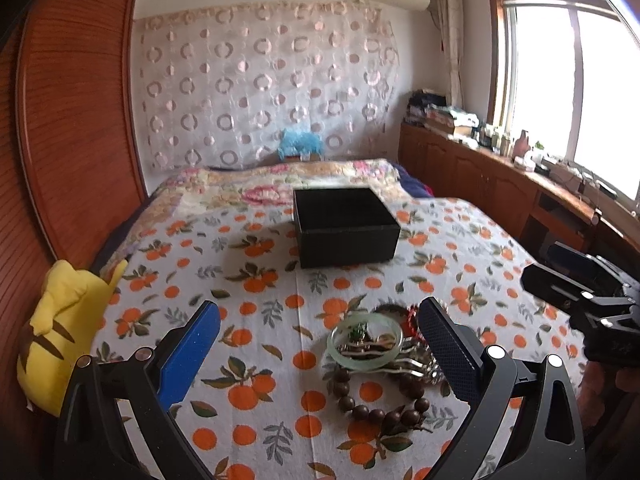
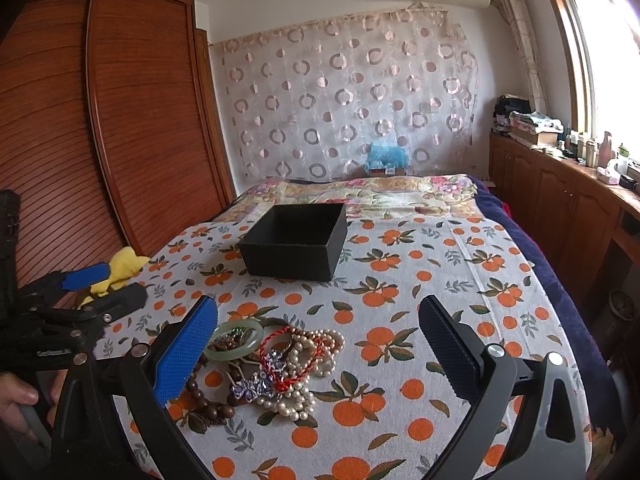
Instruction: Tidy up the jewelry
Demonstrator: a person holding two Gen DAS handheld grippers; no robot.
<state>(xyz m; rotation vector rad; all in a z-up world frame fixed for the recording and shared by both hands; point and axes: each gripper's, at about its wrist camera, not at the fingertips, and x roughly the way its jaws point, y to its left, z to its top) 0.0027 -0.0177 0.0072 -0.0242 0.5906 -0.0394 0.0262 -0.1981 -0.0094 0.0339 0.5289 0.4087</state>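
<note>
A pile of jewelry lies on the orange-print cloth [image 1: 240, 272] over the bed. It holds a pale green jade bangle [image 2: 236, 340], a pearl string [image 2: 316, 360], a red cord bracelet [image 2: 290, 364], a purple beaded piece [image 2: 256, 388] and a brown bead bracelet [image 1: 380, 400]. Behind it stands an open black box [image 2: 296, 244], which looks empty. My left gripper [image 1: 320, 308] hovers open over the pile, its black finger above the pile's right side. My right gripper [image 2: 318, 304] is open too, with the pile by its blue finger. Neither holds anything.
A yellow plush toy [image 1: 64, 336] leans at the bed's left edge against a wooden wardrobe [image 2: 140, 120]. Right of the bed, a low wooden cabinet [image 2: 560, 208] with clutter on top runs under the window. A hand [image 2: 16, 396] holds the left gripper's handle.
</note>
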